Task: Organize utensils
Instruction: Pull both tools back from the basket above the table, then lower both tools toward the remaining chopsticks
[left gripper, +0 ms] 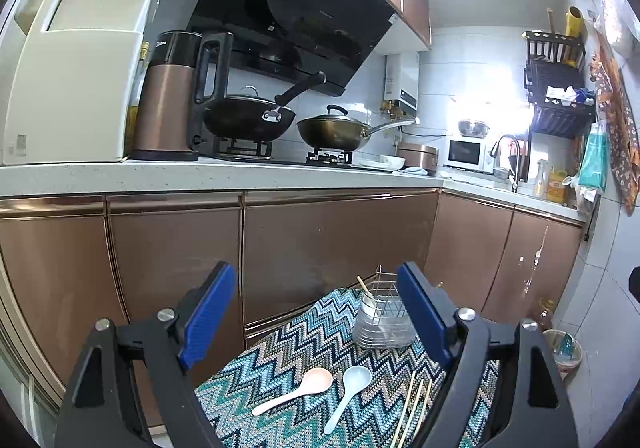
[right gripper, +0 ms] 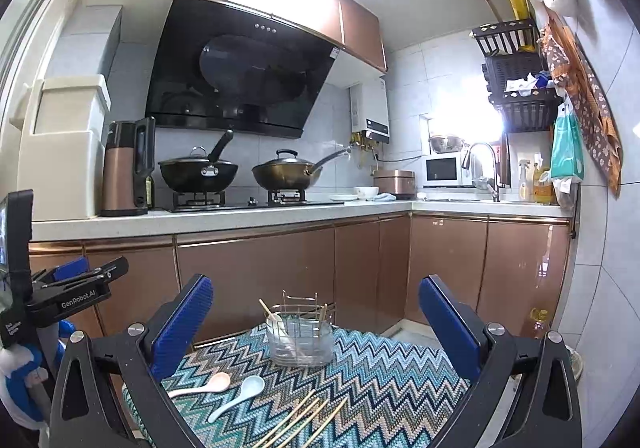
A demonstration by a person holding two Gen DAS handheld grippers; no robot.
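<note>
Blue pads on both tools stand wide apart with nothing between them: the left tool and the right tool hang over the zigzag-patterned bench. Below lie a pink spoon, a pale blue spoon beside it, and loose chopsticks nearer the right tool. A clear holder with a wire rack, already holding a spoon and sticks, stands at the far edge. Probably best: take one spoon by mid-handle, squarely, then lower it bowl-down into the holder without tipping it.
</note>
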